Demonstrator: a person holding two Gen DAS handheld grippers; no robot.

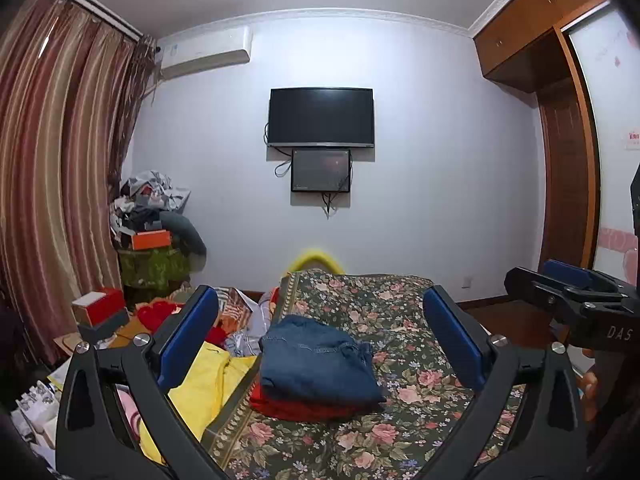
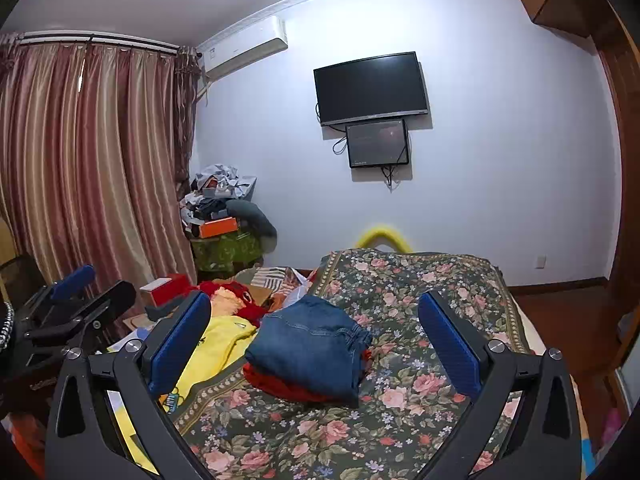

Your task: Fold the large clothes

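Folded blue jeans (image 1: 320, 364) lie on top of a folded red garment (image 1: 296, 408) on the floral bedspread (image 1: 400, 320). The stack also shows in the right wrist view, jeans (image 2: 308, 348) over the red garment (image 2: 280, 388). My left gripper (image 1: 320, 312) is open and empty, held above and short of the stack. My right gripper (image 2: 314, 314) is open and empty, at a similar height. Each gripper appears at the edge of the other's view, the right one (image 1: 568, 292) and the left one (image 2: 80, 292).
A yellow garment (image 1: 204, 384) and a heap of red and striped clothes (image 1: 224, 312) lie left of the bedspread. Boxes (image 1: 100, 308) and a cluttered pile (image 1: 156, 232) stand by the curtain. A TV (image 1: 320, 116) hangs on the far wall. A wardrobe (image 1: 568, 160) is on the right.
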